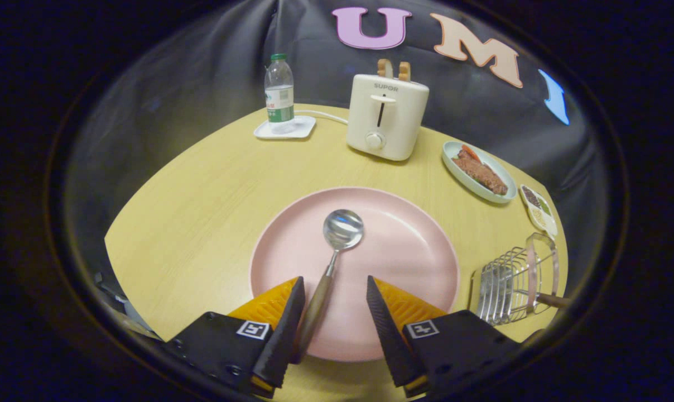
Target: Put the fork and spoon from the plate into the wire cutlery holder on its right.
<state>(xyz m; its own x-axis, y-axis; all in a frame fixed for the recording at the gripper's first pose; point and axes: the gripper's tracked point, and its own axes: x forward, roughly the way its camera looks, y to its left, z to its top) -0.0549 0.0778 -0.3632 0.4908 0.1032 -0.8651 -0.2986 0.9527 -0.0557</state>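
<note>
- Gripper view looks down over my gripper [335, 290], whose fingers stand wide apart above the near edge of the pink plate [409, 251].
- My fingers clamp nothing; the gap between them spans the near part of the plate.
- On the plate lies the spoon [337, 245], its shiny bowl near the plate's middle and its brown wooden handle running back toward me.
- That handle passes between my fingers, much closer to the left finger [284, 318]; it lies right alongside that finger's inner face, and I cannot tell whether the two touch. The right finger [384, 318] is well clear of the handle.
- Right of the plate, just beside its rim, sits the wire cutlery holder [510, 285]. A brown handle pokes out of its far right side, and flat metal shows behind the wires; I cannot tell for sure what piece this is.
- Beyond the plate stands a cream toaster [386, 114] with two slices of bread in its slots.
- Beyond the plate and to the left, a water bottle [279, 92] with a green cap stands on a small white tray [301, 129].
- Beyond the plate and to the right, an oval dish [478, 170] holds food, and a small divided dish [538, 209] lies further right.
- All of it rests on the light wooden table [203, 195].
</note>
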